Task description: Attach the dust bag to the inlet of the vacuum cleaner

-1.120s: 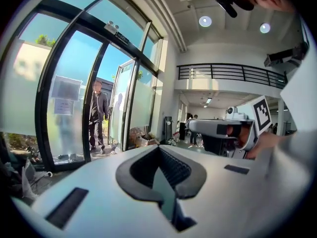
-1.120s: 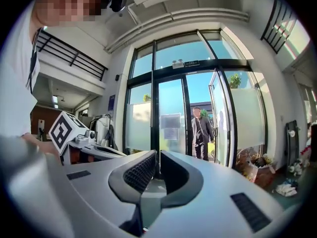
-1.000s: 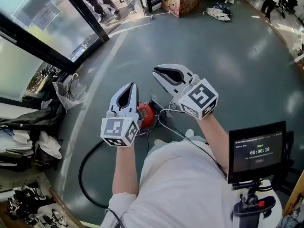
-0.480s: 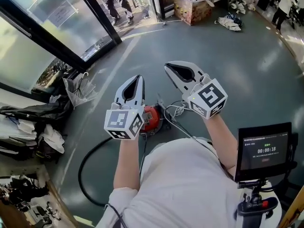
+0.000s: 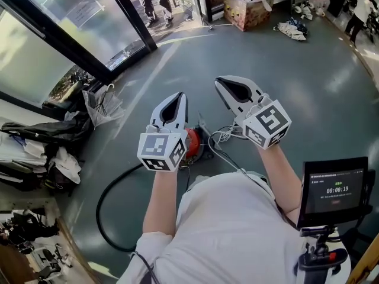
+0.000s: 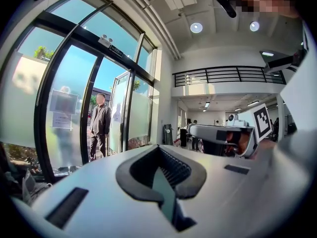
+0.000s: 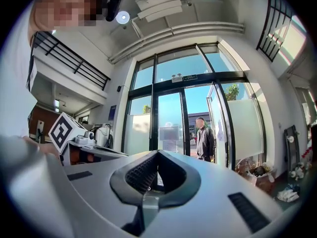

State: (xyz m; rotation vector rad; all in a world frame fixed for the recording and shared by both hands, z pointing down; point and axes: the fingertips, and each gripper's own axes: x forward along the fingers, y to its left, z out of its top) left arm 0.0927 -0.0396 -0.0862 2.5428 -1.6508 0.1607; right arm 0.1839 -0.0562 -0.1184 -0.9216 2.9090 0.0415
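Two grippers are hanging side by side above the grey floor (image 5: 296, 81) in the head view, the left gripper (image 5: 179, 96) and the right gripper (image 5: 222, 81). Both are pointing toward the far side, and each is keeping its jaws pressed together on nothing. A red vacuum cleaner (image 5: 193, 144) is sitting on the floor below and between them, partly covered by the left gripper's marker cube (image 5: 160, 152). A black hose (image 5: 106, 203) is curving from beside it toward the near left, and a white cable (image 5: 220, 137) is looping just right of it. A screen (image 5: 335, 188) is standing at the near right, and a cardboard box (image 5: 247, 9) is lying far off by the glass doors (image 5: 89, 16). In the left gripper view, the jaws are meeting tip to tip with no gap and nothing clamped; the right gripper is showing at the right, and a person (image 6: 100, 123) is standing beyond the glass on the left. In the right gripper view, the jaws are likewise lying closed and empty, the left gripper's marker cube is showing at the left, and the same person is standing outside the doors, right of centre.
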